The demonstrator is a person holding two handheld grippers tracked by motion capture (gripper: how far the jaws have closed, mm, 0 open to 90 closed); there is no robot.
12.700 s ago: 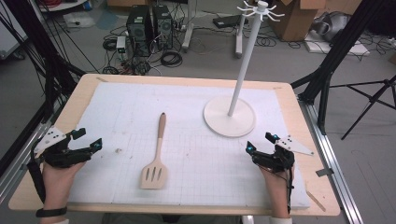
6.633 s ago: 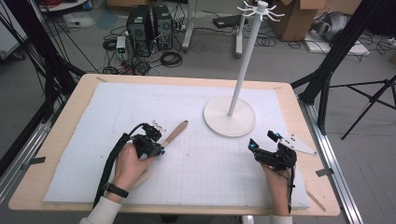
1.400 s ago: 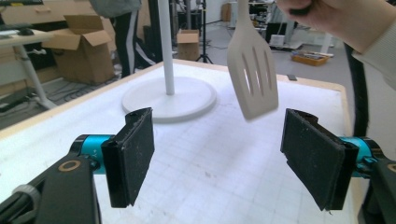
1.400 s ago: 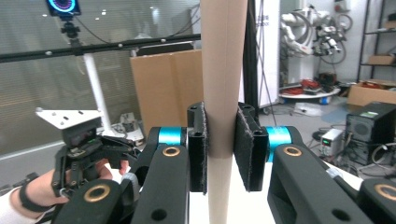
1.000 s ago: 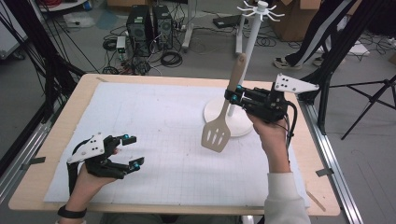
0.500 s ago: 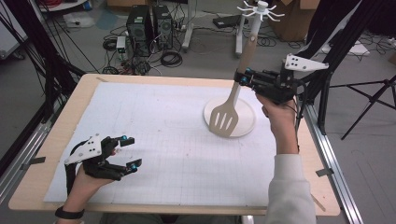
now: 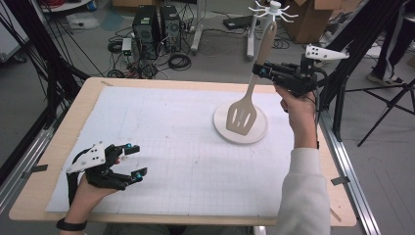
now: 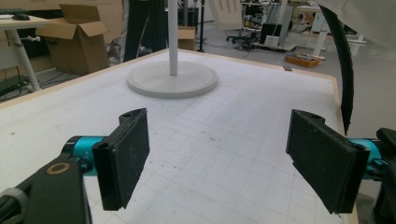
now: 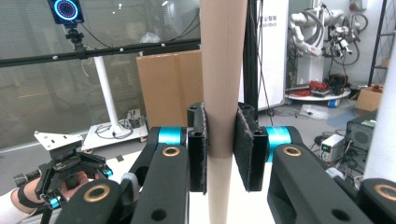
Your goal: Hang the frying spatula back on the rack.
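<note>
The wooden spatula [image 7: 249, 93] is pale, with a long tapering handle and a flat slotted blade. It hangs blade-down in the air over the round white base [image 7: 259, 134] of the hook stand, its handle tip up near the stand's hooked crown [image 7: 272, 9]. The right tongs [image 7: 262, 72] are clamped on the handle partway up; in the right gripper view the two black pads [image 9: 198, 147] press both sides of the handle [image 9: 223, 84].

The left tongs [image 7: 134, 160] rest low near the bench's front left corner, held in the person's left hand [image 7: 88, 191], their jaws spread wide with nothing between them. In the left gripper view bare gridded mat [image 8: 224, 154] shows in the gap.

The white mat [image 7: 171, 147] covers most of the bench [image 7: 58, 147], leaving a wooden border all round. The middle and left of the mat lie open. The stand sits toward the far right, near the bench's right edge.
</note>
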